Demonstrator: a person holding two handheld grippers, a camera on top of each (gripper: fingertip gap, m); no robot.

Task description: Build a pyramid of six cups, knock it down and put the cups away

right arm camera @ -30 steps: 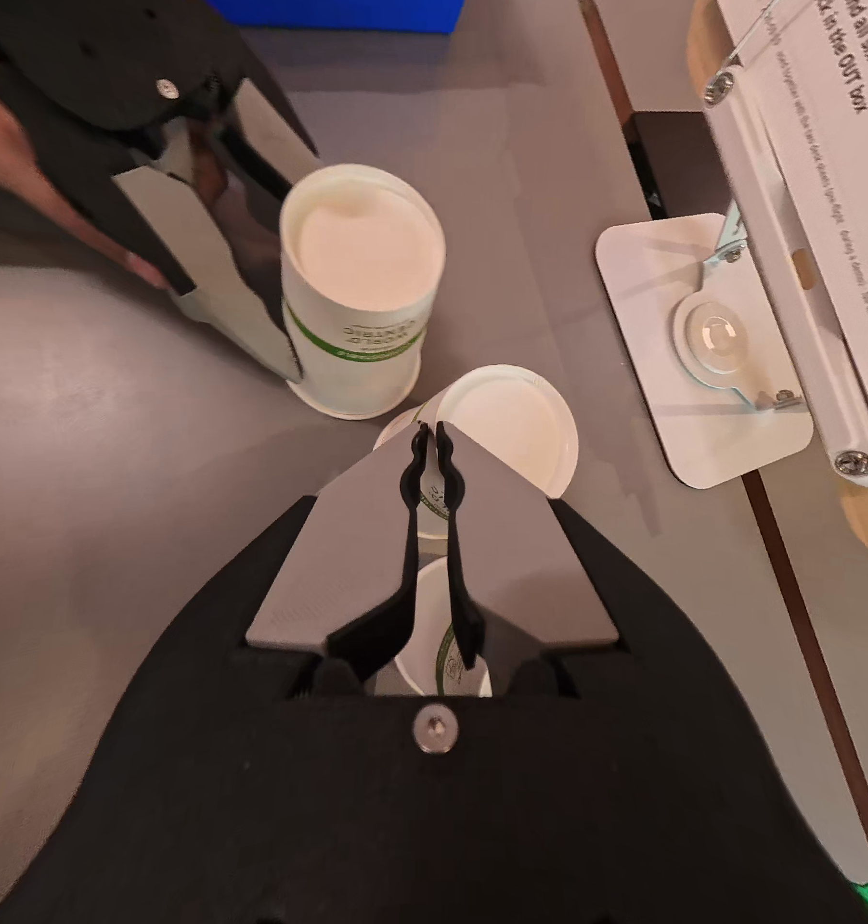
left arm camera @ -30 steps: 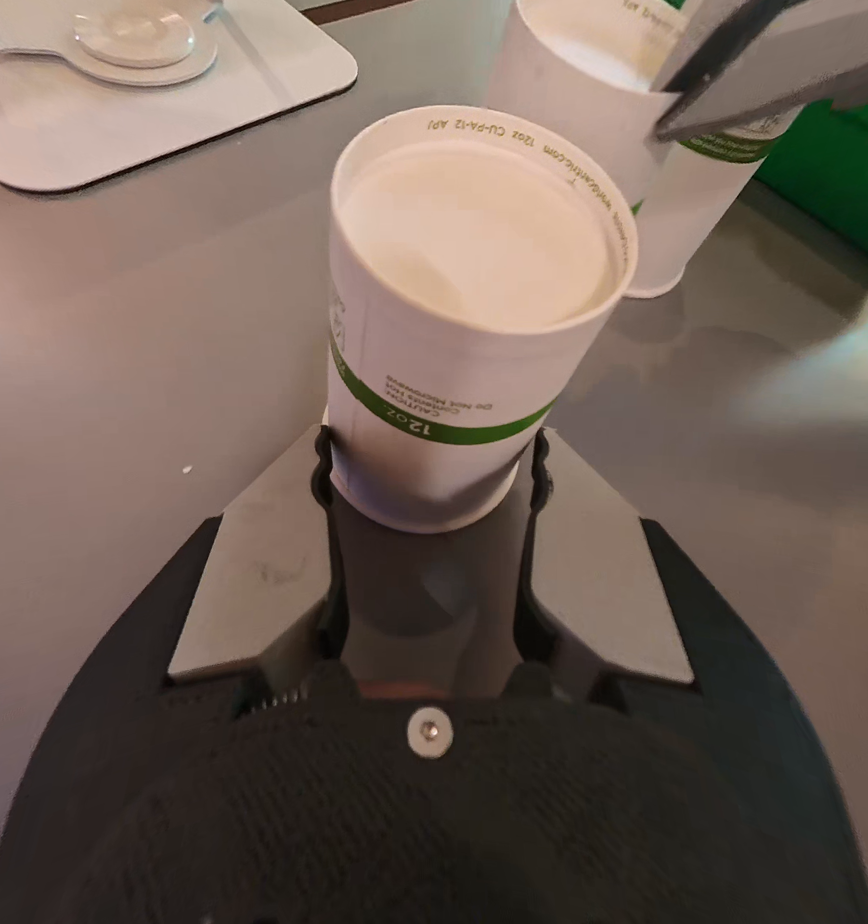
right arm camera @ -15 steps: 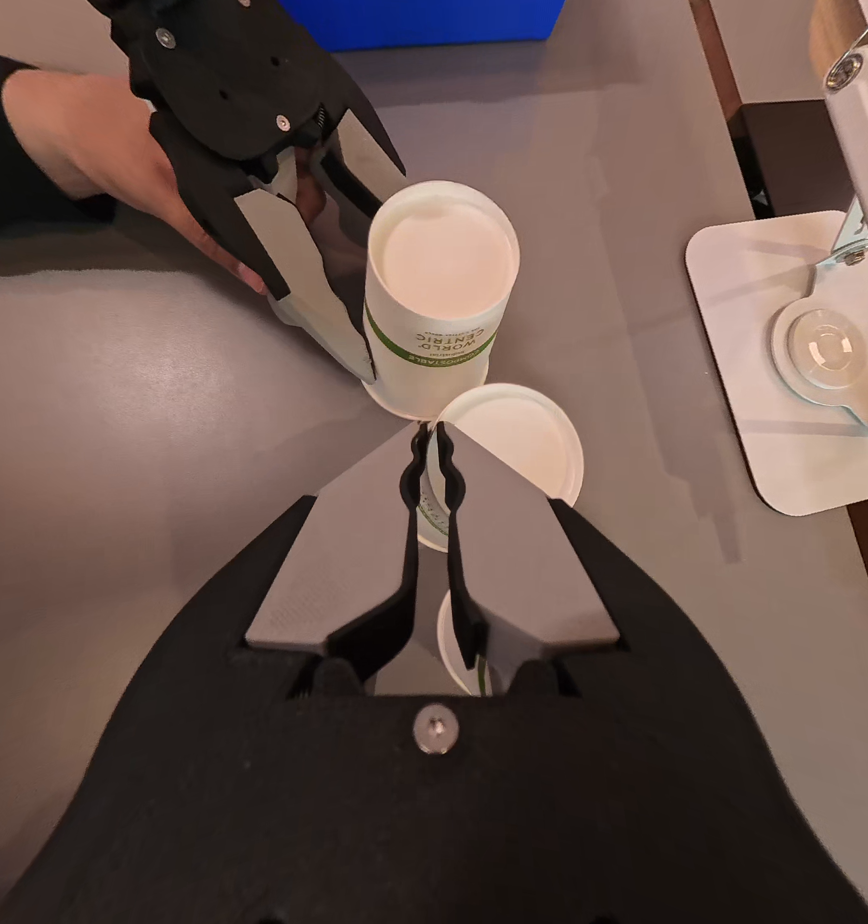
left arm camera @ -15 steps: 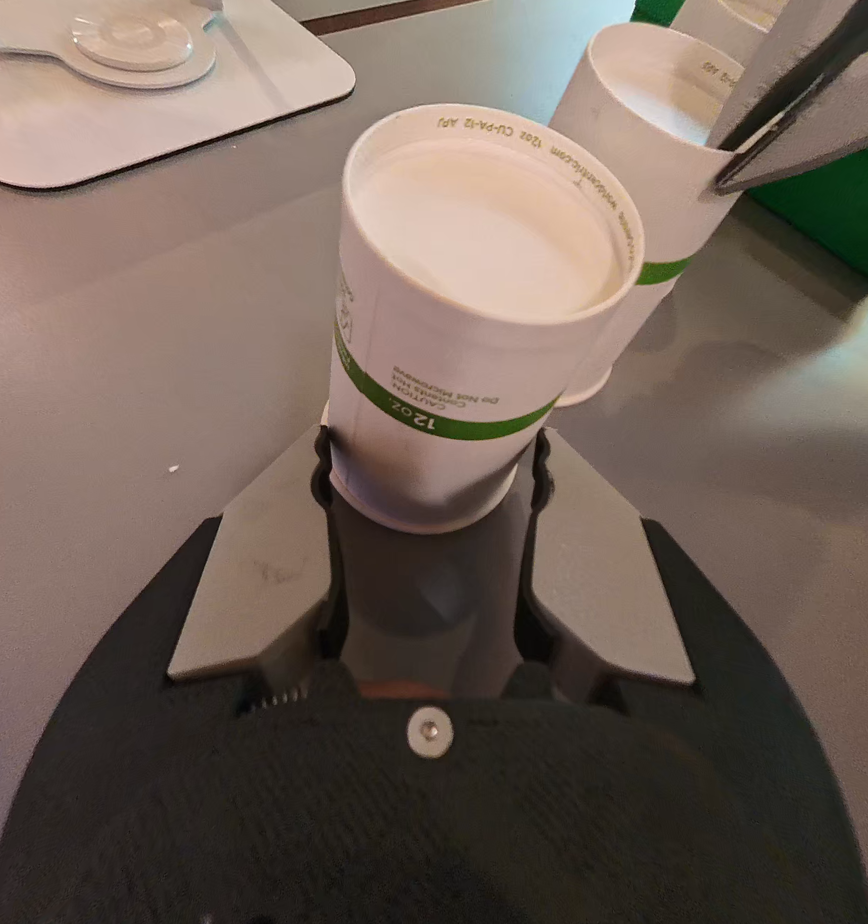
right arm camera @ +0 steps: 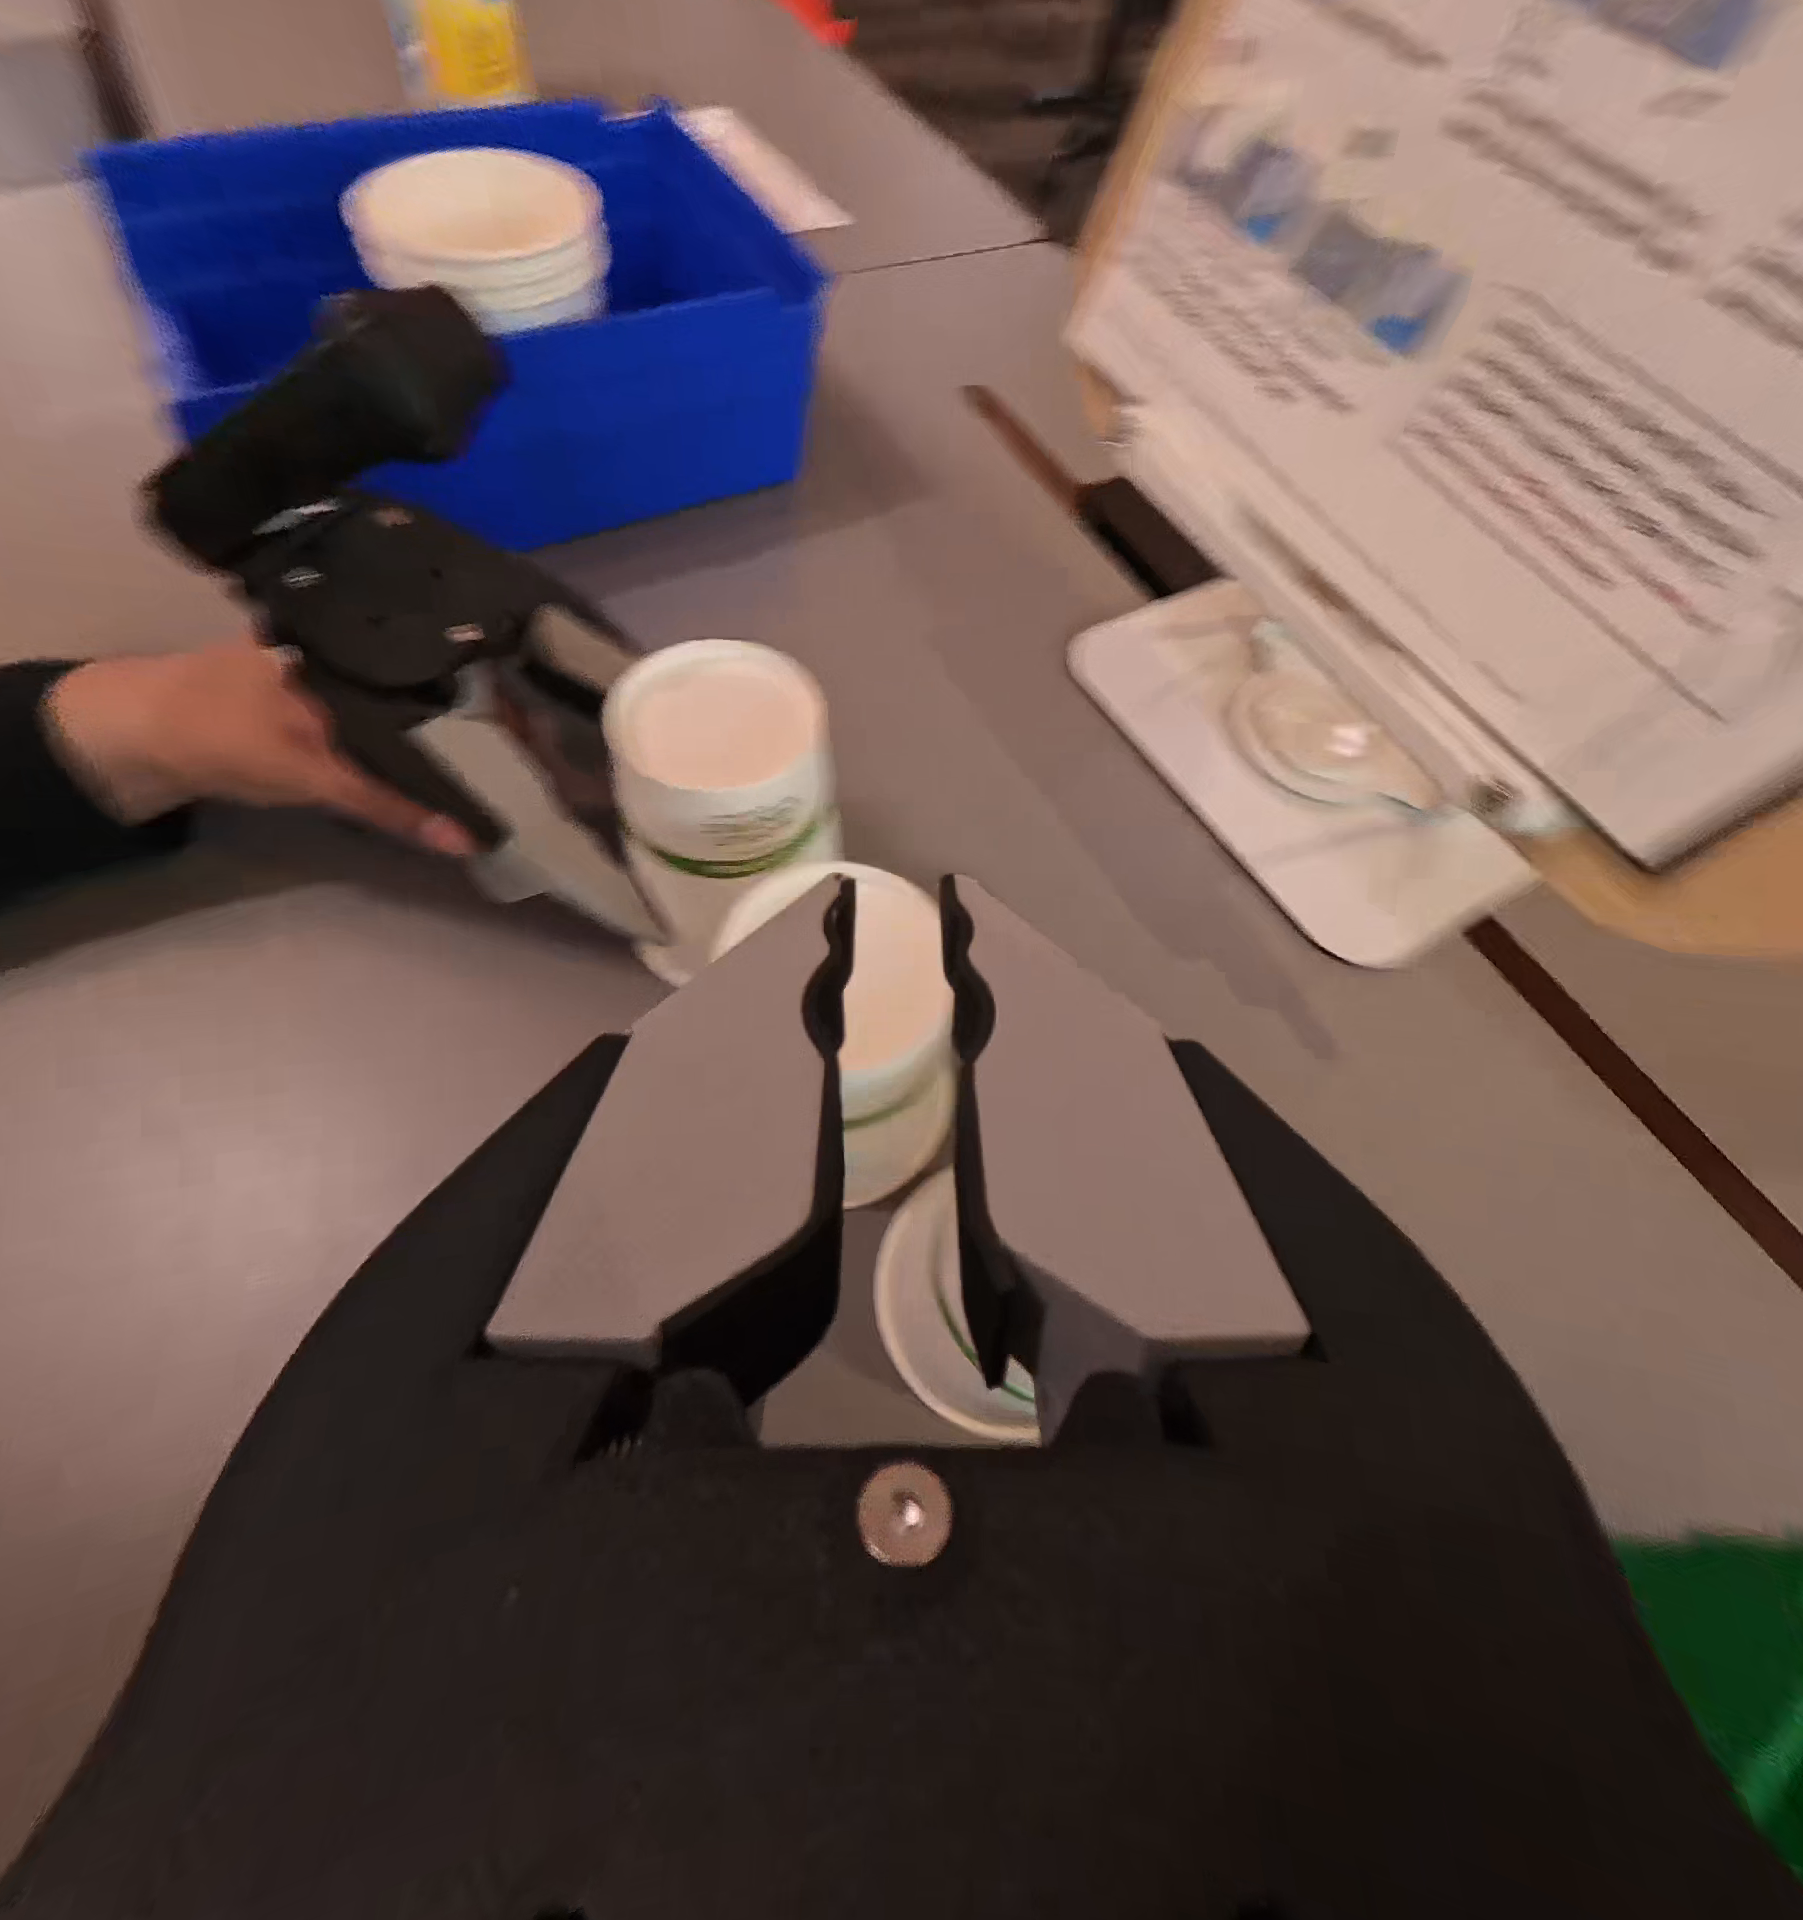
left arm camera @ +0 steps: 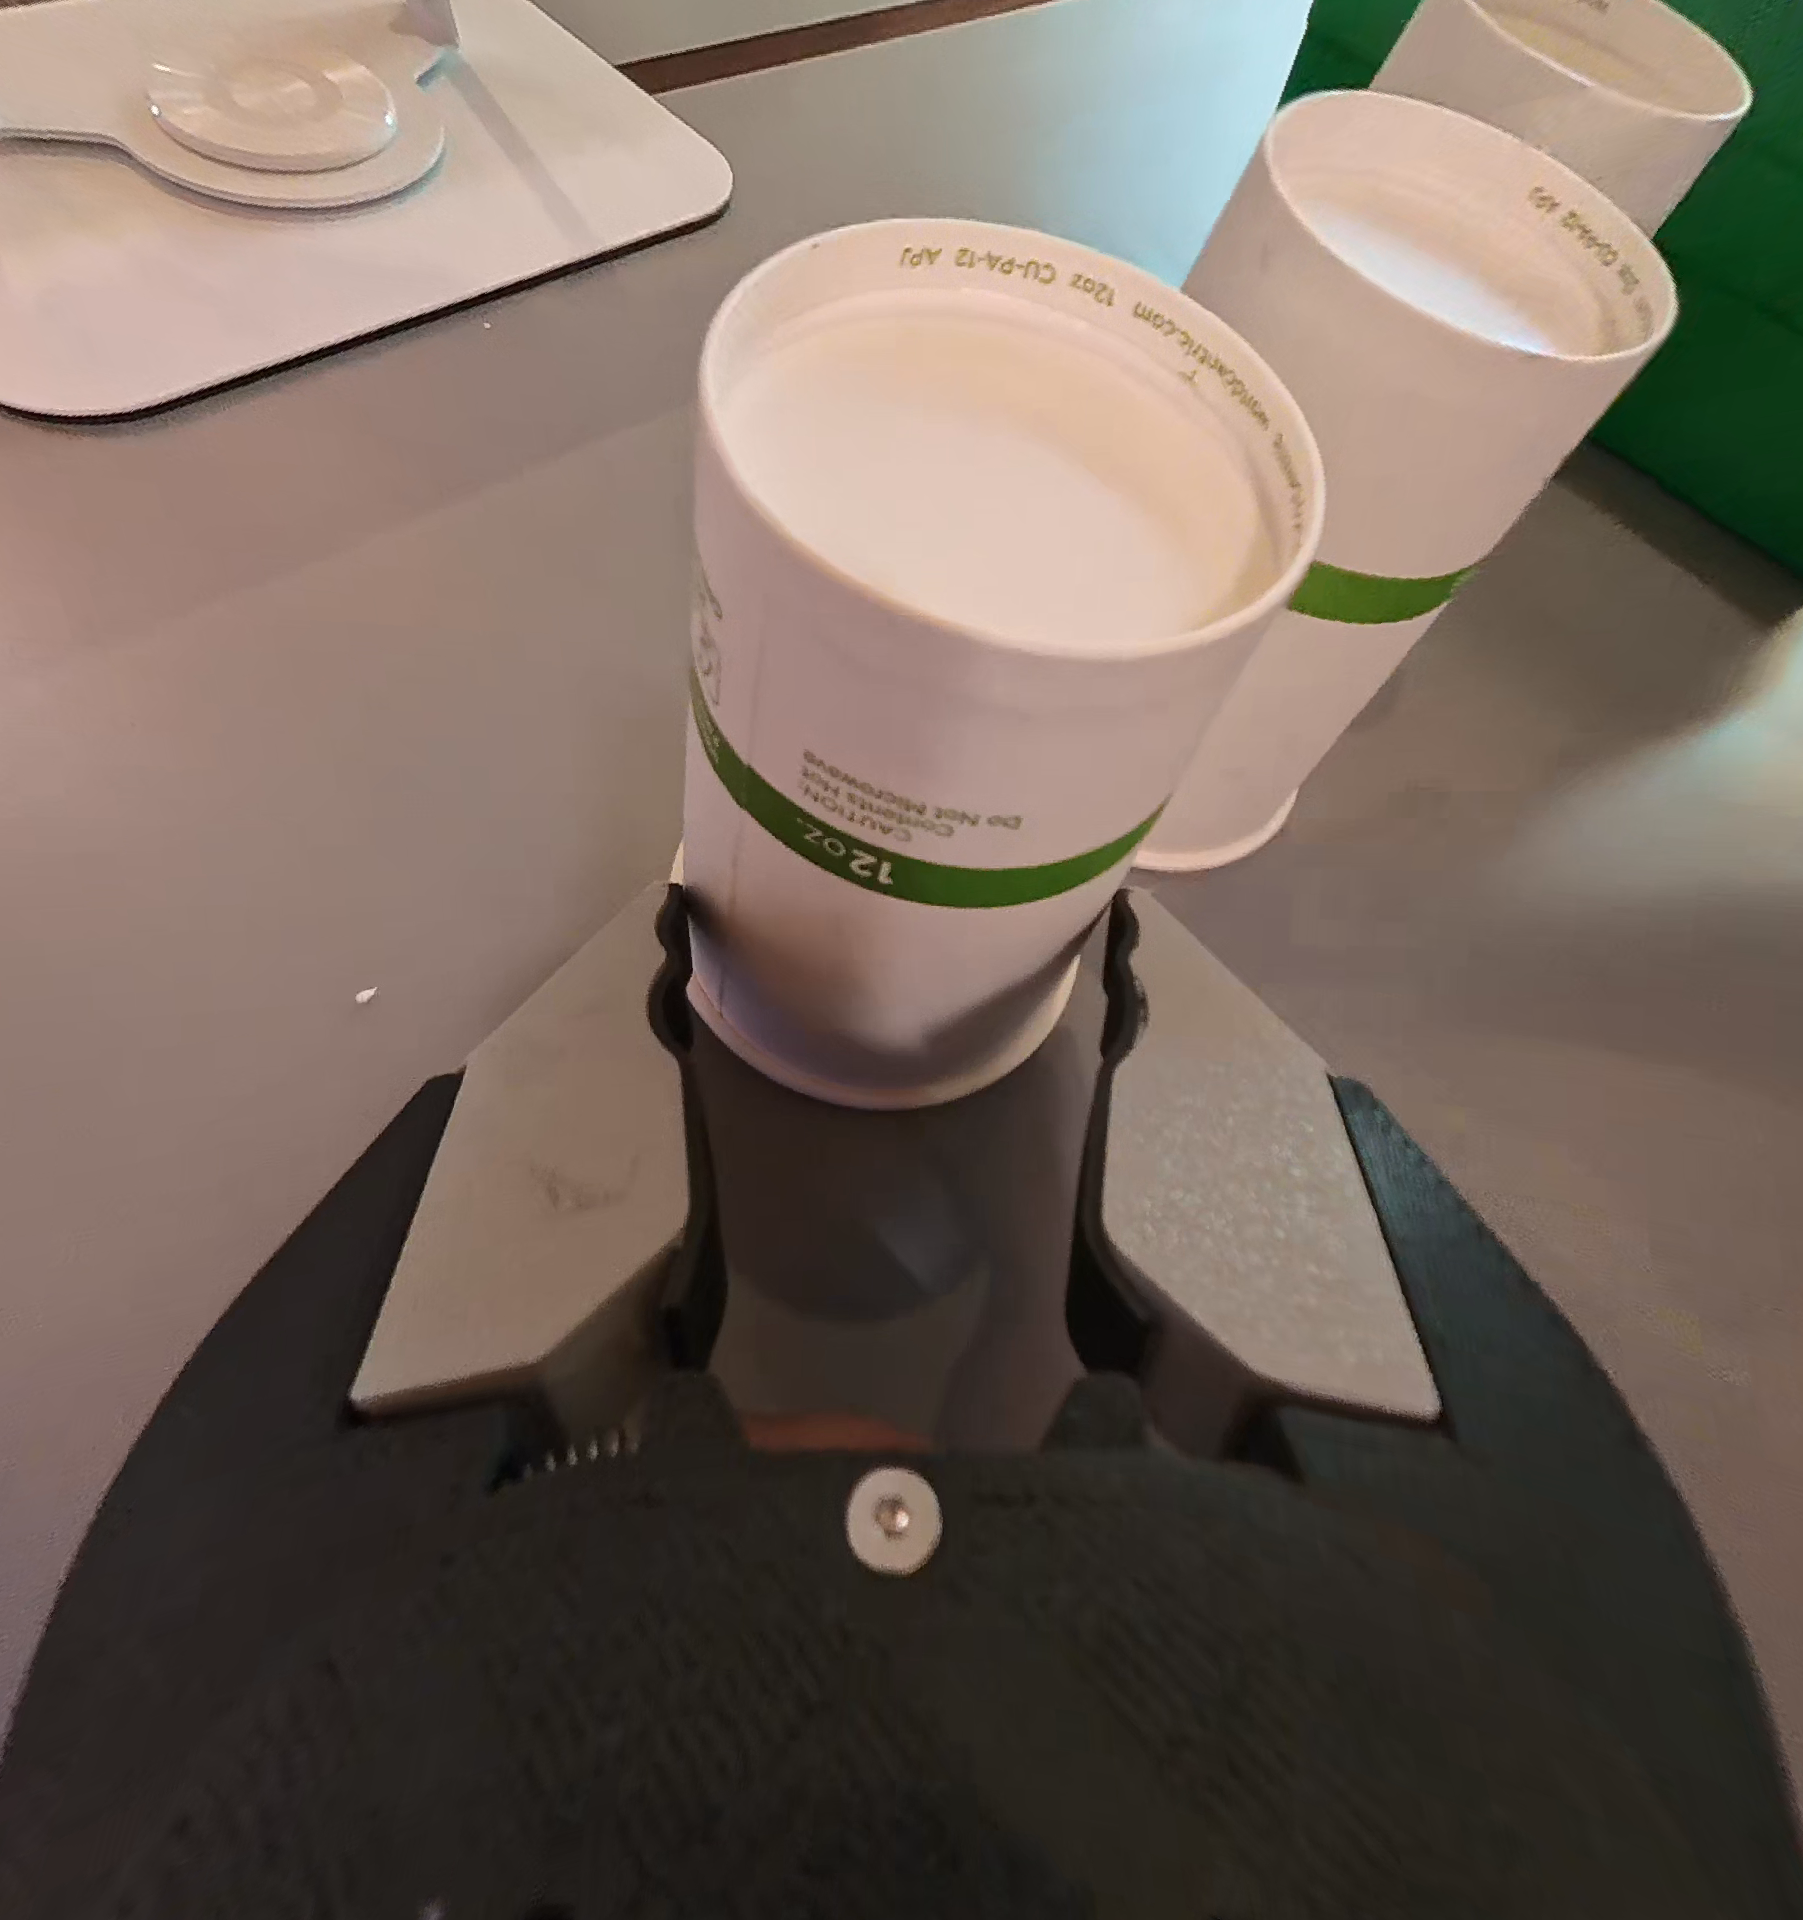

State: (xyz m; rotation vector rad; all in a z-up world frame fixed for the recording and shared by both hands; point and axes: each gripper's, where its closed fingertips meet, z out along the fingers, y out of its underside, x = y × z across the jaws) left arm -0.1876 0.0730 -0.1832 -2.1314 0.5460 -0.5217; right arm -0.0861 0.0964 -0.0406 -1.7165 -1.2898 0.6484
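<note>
Three white paper cups with green bands stand upside down in a row on the grey table. My left gripper (left arm camera: 897,966) is shut on the nearest cup (left arm camera: 980,582), gripping it low by its rim, close beside the middle cup (left arm camera: 1396,468). A third cup (left arm camera: 1562,114) stands behind. In the right wrist view, my right gripper (right arm camera: 894,904) is open and empty, above the middle cup (right arm camera: 892,997), with the third cup (right arm camera: 918,1340) under it. The left gripper (right arm camera: 575,862) and its held cup (right arm camera: 720,748) are farther off to the left.
A blue bin (right arm camera: 616,416) holding a stack of cups (right arm camera: 476,244) stands at the far left. A green box (left arm camera: 1770,416) lies just past the row. A white stand base (left arm camera: 253,208) and a tilted sheet holder (right arm camera: 1499,416) are along the table's edge. A hand (right arm camera: 211,738) holds the left gripper. There is about 20 cm between the tips of the two grippers.
My right gripper has let go of the middle cup's wall, opened and pulled up and back. My left gripper has slid its cup close beside the middle cup.
</note>
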